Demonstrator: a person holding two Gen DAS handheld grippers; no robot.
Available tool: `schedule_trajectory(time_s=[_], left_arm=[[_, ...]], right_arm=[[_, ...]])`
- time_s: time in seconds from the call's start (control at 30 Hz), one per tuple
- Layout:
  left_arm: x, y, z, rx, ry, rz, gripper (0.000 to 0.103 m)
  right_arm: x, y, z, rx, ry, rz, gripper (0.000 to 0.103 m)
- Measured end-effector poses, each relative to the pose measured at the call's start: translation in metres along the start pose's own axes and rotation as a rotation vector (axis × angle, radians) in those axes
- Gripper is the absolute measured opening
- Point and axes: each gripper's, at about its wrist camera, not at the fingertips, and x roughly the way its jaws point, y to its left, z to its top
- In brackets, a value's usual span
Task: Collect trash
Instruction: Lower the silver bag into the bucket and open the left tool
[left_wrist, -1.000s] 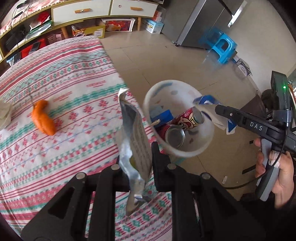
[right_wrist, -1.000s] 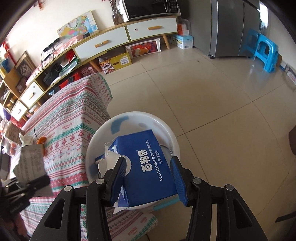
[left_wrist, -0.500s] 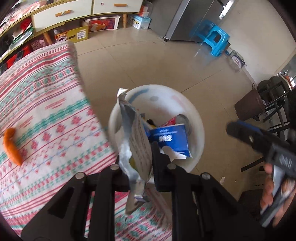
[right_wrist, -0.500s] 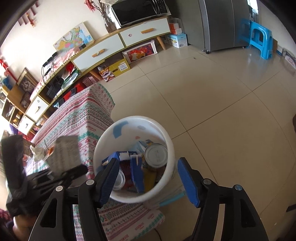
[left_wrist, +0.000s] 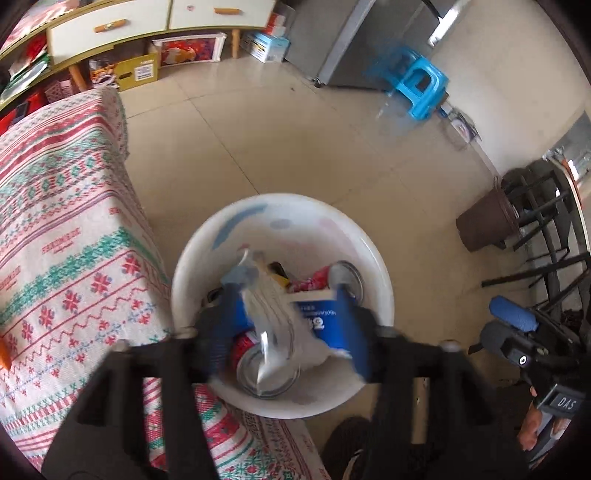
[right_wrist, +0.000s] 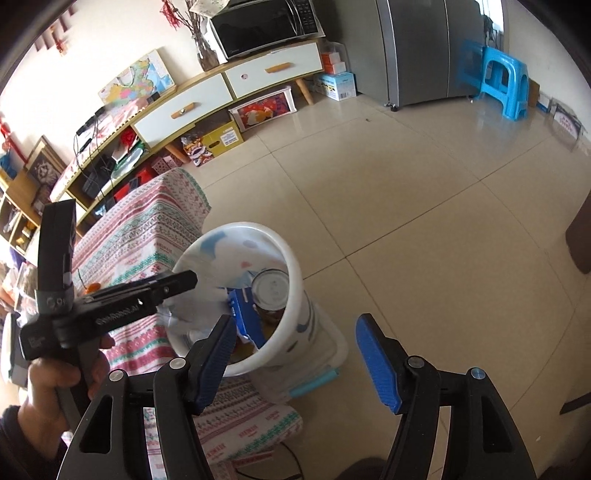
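The left hand-held gripper (left_wrist: 286, 325) hangs over the white bin (left_wrist: 376, 266), its jaws just sprung apart (both blur in the frame), and the silver wrapper (left_wrist: 273, 325) sits loose between them, above the blue carton (left_wrist: 319, 317) and cans in the bin. The right hand-held gripper (right_wrist: 295, 360) stands open with nothing in it, beside the bin (right_wrist: 295, 273), which stands on the floor against the tabletop (left_wrist: 55, 236) with its patterned cloth.
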Motion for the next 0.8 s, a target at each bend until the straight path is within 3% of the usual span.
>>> schedule_trajectory(time_s=[0.53,0.63,0.8], left_arm=[[-0.053,0.039,-0.026,-0.029,-0.042,0.13,0.082],[-0.067,0.048,-0.031,-0.023,-0.056,0.183,0.092],[-0.095,0.07,-0.045,-0.009,-0.073,0.253,0.1]], right_arm=[[0.001,0.03,-0.002,-0.054,0.0,0.012,0.079],[0.0,0.042,-0.003,-0.081,-0.005,0.014,0.081],[0.002,0.069,0.0,-0.138,-0.015,0.015,0.084]])
